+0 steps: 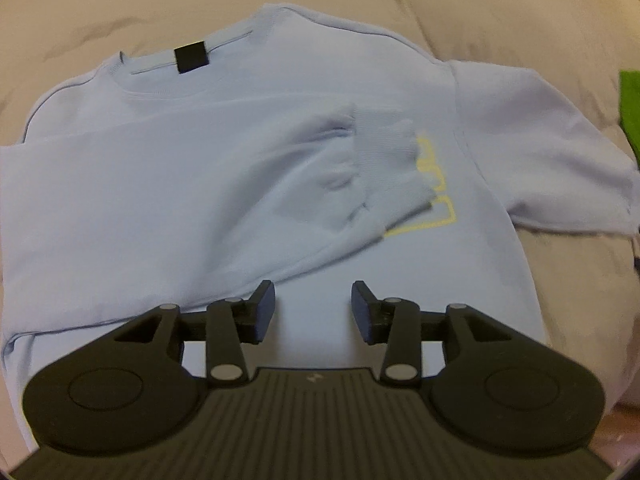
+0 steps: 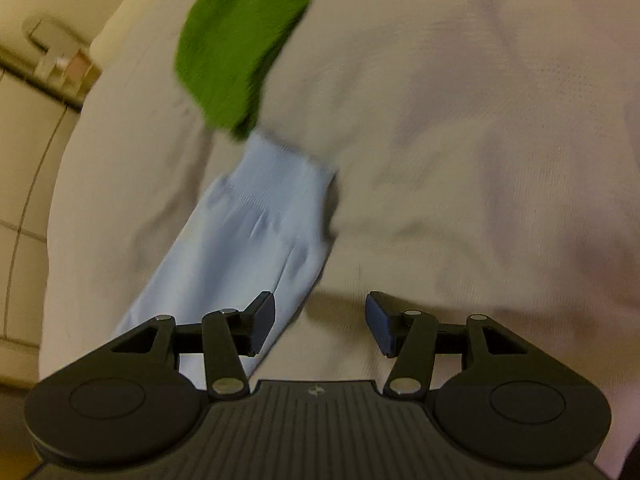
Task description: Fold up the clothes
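A light blue sweatshirt (image 1: 168,184) lies flat on a beige bed cover (image 1: 80,12), neck at the top with a black tag (image 1: 191,58). One sleeve (image 1: 304,184) is folded across the chest, its cuff (image 1: 384,160) partly covering a yellow print (image 1: 436,208). The other sleeve (image 1: 552,152) stretches out to the right. My left gripper (image 1: 313,312) hovers open over the shirt's lower part, nothing between its fingers. In the right wrist view the outstretched sleeve (image 2: 240,248) ends in a ribbed cuff (image 2: 280,176). My right gripper (image 2: 320,322) is open just beside it, its left finger over the fabric.
A green garment (image 2: 236,44) lies beyond the sleeve cuff, and a green patch (image 1: 630,108) shows at the right edge of the left view. Beige cover (image 2: 480,140) fills the right side. To the far left the floor and some furniture (image 2: 52,52) show past the bed edge.
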The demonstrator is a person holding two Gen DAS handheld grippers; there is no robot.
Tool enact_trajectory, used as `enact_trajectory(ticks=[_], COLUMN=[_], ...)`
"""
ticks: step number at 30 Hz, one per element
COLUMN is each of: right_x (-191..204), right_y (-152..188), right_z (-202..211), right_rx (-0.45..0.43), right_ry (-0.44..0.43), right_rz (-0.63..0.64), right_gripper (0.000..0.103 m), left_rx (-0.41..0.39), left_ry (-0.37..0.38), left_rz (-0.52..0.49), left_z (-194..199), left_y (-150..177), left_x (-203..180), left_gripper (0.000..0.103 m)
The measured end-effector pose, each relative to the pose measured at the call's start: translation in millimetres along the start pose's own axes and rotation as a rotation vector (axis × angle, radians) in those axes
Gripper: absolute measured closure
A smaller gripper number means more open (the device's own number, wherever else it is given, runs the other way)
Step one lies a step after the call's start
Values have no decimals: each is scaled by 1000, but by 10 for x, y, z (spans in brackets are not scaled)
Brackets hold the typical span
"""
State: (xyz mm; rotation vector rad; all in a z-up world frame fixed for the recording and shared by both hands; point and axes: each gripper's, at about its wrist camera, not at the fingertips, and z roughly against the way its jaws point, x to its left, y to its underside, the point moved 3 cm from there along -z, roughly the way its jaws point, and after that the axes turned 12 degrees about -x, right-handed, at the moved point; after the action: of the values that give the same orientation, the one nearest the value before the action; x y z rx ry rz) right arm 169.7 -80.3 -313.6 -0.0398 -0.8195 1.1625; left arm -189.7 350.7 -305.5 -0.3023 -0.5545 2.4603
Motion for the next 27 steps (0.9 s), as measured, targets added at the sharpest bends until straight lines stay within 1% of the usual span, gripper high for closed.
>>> enact_trajectory(ticks=[3,7,9,10,11,12,13,15,17,18,20,22,23,25,26,27], right_x=[-149,-200,-156,-115,-50,31,128,386,734,933,1351,1692,1862,2108,2174,2218], right_y=[-100,-152,-182,-206,-227,-226,-215,-165,-40,64,384,791,1047,1552,1808,2051], right_z=[-72,-230,-355,-410,-432,-444,-421,-263,15,170,493,772,902,1119,1204,1276], right_rx=[-17,-32,-29,-25,-21,-18,-29,-83,-145,-170,-197,-169,-128,-14,45,85], right_ry=[-28,-42,-40,-40,-42,-40,-34,-42,-100,-139,-233,-344,-407,-507,-529,-540], right_rz=[-36,-82,-67,-47,-12,36,92,225,353,420,560,667,709,769,805,848], right_gripper=[50,50,49,51,71,79,83,85,86,86,87,88,91,83,76,70], left_rx=[-5,-12,-15,-17,-17,-17,-18,-21,-23,-24,-26,-29,-28,-24,-21,-17], left_ry=[-18,-31,-27,-25,-22,-19,-14,-2,8,13,23,31,35,44,51,62], left_rz=[37,64,72,75,79,85,93,113,136,148,171,192,202,219,222,221], left_z=[-44,-41,-3,17,48,77,110,188,279,324,415,507,547,622,643,669], left_y=[-114,-219,-230,-231,-211,-189,-165,-112,-47,-14,51,118,151,220,252,289], left_x=[43,100,137,159,191,220,254,345,481,549,686,821,895,1027,1067,1108], left_gripper=[66,64,64,64,64,64,64,64,64,64,64,64,64,65,65,65])
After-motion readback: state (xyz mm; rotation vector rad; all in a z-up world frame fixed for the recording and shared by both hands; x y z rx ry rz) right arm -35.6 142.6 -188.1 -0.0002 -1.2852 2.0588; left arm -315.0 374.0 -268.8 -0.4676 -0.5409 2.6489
